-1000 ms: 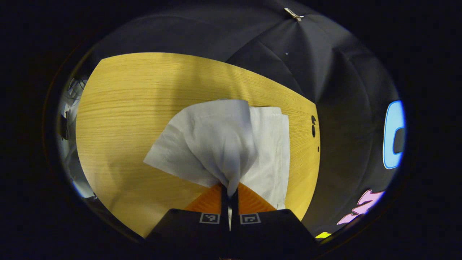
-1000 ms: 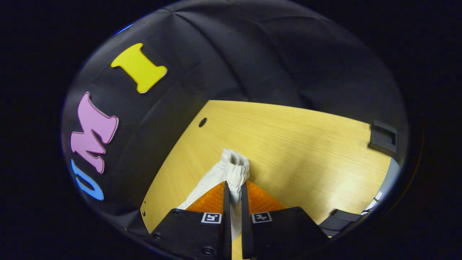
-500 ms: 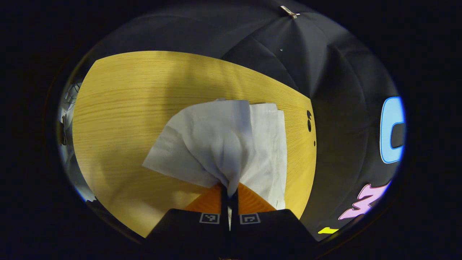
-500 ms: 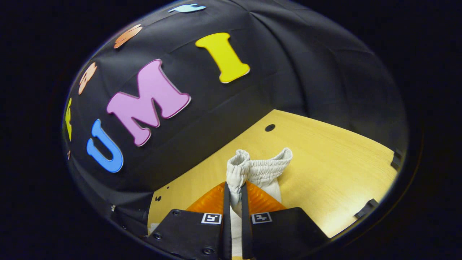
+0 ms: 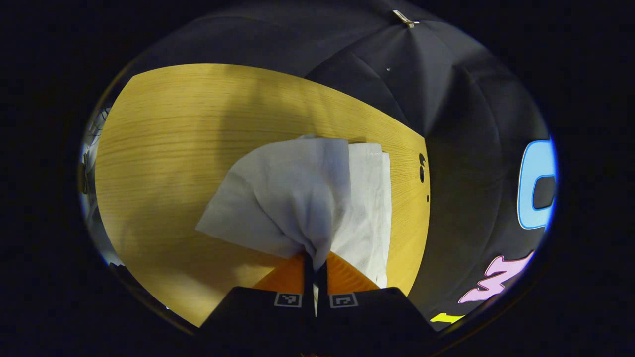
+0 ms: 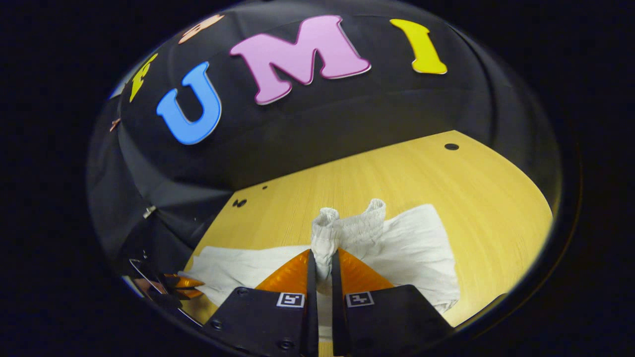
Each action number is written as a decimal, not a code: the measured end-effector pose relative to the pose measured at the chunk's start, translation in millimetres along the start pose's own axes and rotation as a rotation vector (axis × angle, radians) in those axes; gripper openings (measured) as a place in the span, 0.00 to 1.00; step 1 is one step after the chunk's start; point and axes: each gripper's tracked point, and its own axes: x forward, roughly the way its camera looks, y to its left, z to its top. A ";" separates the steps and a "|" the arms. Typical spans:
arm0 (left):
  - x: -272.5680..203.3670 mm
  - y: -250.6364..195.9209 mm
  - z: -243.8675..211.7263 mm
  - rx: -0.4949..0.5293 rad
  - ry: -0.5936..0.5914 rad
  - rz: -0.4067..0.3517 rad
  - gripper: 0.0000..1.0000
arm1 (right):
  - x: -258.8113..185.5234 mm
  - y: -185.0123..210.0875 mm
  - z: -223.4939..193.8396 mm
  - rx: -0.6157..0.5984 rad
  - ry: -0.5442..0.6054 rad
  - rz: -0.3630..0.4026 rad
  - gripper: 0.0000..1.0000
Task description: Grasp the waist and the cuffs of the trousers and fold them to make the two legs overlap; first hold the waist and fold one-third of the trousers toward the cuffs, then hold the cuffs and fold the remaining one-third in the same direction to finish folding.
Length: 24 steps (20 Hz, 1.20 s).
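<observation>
White cotton trousers (image 5: 297, 198) on a yellow wood-grain table (image 5: 163, 148), one leg lifted and draped across the other; left gripper (image 5: 315, 263) clenched on the cuff end, cloth fanning away from it toward the far side. Right gripper (image 6: 322, 260) clenched on the gathered elastic waist (image 6: 347, 230). Long axis runs gripper to gripper, so the legs should overlap by carrying both ends sideways together.

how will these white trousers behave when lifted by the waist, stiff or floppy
Probably floppy: the trousers bunch and drape from the left gripper instead of holding flat. The gathered waist crumples between the right gripper's fingers, so it likely stretches. They look thin and light, so unheld cloth will likely drag on the table.
</observation>
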 end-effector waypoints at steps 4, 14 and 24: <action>-1.3 -0.1 1.0 -0.004 -0.001 -0.006 0.06 | 15.9 8.4 -67.7 -0.099 0.149 -0.009 0.16; -0.7 -0.7 2.4 0.016 -0.006 -0.009 0.06 | -7.0 66.6 -91.7 0.155 0.301 0.257 0.86; -5.3 -8.6 6.7 -0.076 -0.001 -0.089 0.06 | -120.0 -2.5 -63.0 0.442 0.219 0.267 0.90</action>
